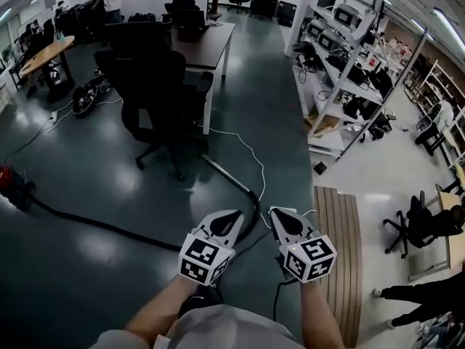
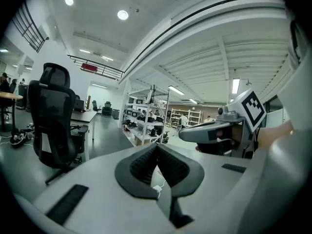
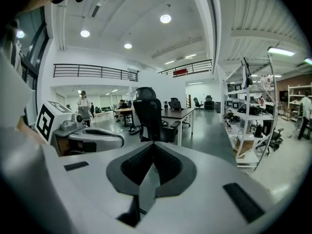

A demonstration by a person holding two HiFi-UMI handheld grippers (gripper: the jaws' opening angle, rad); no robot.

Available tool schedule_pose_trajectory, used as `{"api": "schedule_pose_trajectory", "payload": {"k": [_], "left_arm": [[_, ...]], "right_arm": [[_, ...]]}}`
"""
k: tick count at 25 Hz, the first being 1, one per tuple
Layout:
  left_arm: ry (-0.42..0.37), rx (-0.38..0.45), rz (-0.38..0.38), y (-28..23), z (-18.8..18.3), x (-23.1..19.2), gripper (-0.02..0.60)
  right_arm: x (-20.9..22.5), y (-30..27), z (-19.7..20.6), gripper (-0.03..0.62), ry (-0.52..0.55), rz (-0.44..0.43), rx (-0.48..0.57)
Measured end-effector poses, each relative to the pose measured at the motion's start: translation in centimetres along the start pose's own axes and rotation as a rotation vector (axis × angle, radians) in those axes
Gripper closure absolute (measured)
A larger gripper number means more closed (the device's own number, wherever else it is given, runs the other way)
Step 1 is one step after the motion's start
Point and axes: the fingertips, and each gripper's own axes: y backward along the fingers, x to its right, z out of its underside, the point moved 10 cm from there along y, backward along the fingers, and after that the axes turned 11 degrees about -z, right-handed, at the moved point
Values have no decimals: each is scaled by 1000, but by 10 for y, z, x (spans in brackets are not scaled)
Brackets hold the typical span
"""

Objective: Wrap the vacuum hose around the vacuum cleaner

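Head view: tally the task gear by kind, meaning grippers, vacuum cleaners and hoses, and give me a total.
Grippers: 2, the left gripper and the right gripper, both shut and empty
Red vacuum cleaner: 1
Black hose on the floor: 1
Total: 4

This is a large open-plan office that doubles as a lab workspace. Ahead of the left gripper (image 1: 235, 214) and the right gripper (image 1: 277, 212), a black office chair (image 1: 156, 97) stands at a long dark desk (image 1: 207, 42) on a glossy dark floor (image 1: 87, 187) crossed by a loose white cable (image 1: 251, 155). Right of the right gripper run white metal shelves (image 1: 341, 64) loaded with equipment. Far ahead and left of the left gripper is a wooden table (image 1: 47, 53). Overhead are round ceiling lights (image 3: 165, 18) and a railed balcony (image 3: 95, 71).
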Motion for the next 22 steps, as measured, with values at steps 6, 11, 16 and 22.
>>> {"api": "schedule_pose_trajectory", "payload": {"k": [6, 11, 16, 22], "left_arm": [[20, -15, 51, -38, -15, -53, 574], [37, -17, 67, -61, -19, -82, 574], [51, -24, 70, -80, -19, -106, 574], [47, -23, 51, -119, -29, -124, 574]], "right_arm": [[18, -55, -26, 586, -10, 47, -31], [32, -87, -34, 586, 4, 64, -69], [46, -114, -45, 586, 18, 66, -80], [83, -146, -58, 586, 32, 38, -74]]}}
